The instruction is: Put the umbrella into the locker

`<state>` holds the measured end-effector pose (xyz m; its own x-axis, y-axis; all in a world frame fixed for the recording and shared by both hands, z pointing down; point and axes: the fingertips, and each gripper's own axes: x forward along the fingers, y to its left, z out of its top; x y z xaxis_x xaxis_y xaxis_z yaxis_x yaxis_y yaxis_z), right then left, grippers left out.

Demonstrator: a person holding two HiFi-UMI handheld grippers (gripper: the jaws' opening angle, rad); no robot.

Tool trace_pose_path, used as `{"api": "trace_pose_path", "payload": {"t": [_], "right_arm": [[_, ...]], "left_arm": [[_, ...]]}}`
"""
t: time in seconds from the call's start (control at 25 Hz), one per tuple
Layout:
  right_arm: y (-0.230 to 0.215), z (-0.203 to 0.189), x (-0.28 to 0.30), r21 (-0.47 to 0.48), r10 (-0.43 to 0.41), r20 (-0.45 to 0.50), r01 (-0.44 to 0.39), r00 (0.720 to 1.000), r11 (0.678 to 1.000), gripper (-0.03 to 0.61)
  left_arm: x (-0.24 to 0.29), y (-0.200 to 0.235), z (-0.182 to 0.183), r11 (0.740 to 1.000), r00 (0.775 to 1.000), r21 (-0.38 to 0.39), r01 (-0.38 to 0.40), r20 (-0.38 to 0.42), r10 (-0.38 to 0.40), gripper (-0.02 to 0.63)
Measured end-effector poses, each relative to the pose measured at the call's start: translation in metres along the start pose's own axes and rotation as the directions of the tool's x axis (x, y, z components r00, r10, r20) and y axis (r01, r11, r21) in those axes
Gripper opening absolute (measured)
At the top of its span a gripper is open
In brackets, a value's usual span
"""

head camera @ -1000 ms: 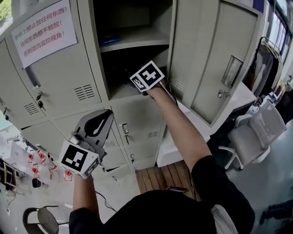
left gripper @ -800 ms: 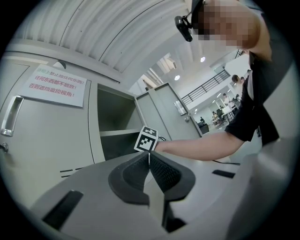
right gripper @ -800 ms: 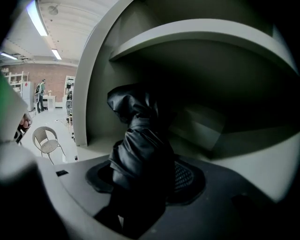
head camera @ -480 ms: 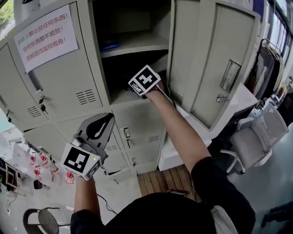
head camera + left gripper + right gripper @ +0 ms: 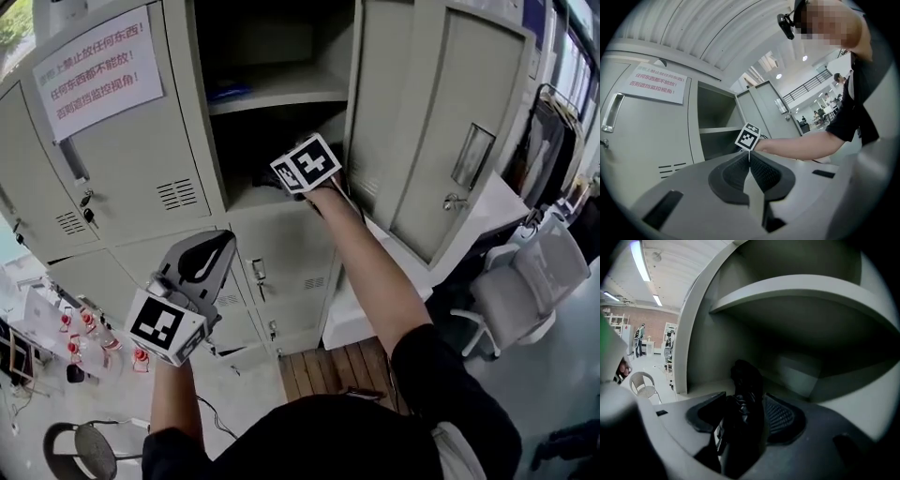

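Note:
The grey locker [image 5: 281, 94] stands open, its door [image 5: 441, 122] swung out to the right. My right gripper [image 5: 284, 178] reaches into the lower compartment under the shelf, with only its marker cube showing clearly. In the right gripper view my right gripper [image 5: 746, 405] is shut on a black folded umbrella [image 5: 744, 378], whose end juts past the jaws over the compartment floor [image 5: 705, 389]. My left gripper [image 5: 211, 251] hangs lower, in front of the closed doors. Seen from the left gripper view, the left gripper [image 5: 750, 161] is shut with nothing in it.
A paper notice [image 5: 98, 61] with red writing is stuck on the closed door at the left. A white office chair [image 5: 525, 281] stands to the right. Small bottles [image 5: 80, 342] and a round stool [image 5: 80, 455] sit on the floor at lower left. A blue item [image 5: 230, 92] lies on the upper shelf.
The right gripper has shifted only slightly at the mouth of the lower compartment, still holding the umbrella. The left gripper has stayed about where it was.

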<state>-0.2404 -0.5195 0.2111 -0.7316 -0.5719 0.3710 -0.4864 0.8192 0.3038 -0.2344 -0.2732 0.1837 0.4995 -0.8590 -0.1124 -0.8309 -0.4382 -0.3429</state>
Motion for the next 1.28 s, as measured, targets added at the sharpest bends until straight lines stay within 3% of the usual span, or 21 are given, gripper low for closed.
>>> {"api": "trace_pose_path", "payload": {"t": [0.28,0.6,1.04,1.28], "right_arm": [[0.0,0.024,-0.029,0.011,-0.009,0.141,0.007,0.99,1.0,0.234],[0.011,0.045,-0.072,0.002,-0.013,0.286,0.013,0.958,1.0,0.158],[0.054,0.066,-0.16,-0.024,0.032,0.509,-0.022,0.86,0.999,0.083],[0.076,0.044,-0.204,-0.018,0.044,0.57,-0.041,0.82,0.999,0.047]], "left_arm": [[0.003,-0.003,-0.006,0.999,1.0,-0.035,0.01,-0.01,-0.01,0.021],[0.008,-0.009,-0.015,0.997,1.0,-0.072,0.028,0.001,-0.028,0.021],[0.014,-0.016,-0.016,0.992,0.999,-0.124,0.017,0.034,-0.013,0.021],[0.015,-0.025,-0.027,0.985,0.999,-0.17,0.011,0.038,-0.004,0.021]]}}
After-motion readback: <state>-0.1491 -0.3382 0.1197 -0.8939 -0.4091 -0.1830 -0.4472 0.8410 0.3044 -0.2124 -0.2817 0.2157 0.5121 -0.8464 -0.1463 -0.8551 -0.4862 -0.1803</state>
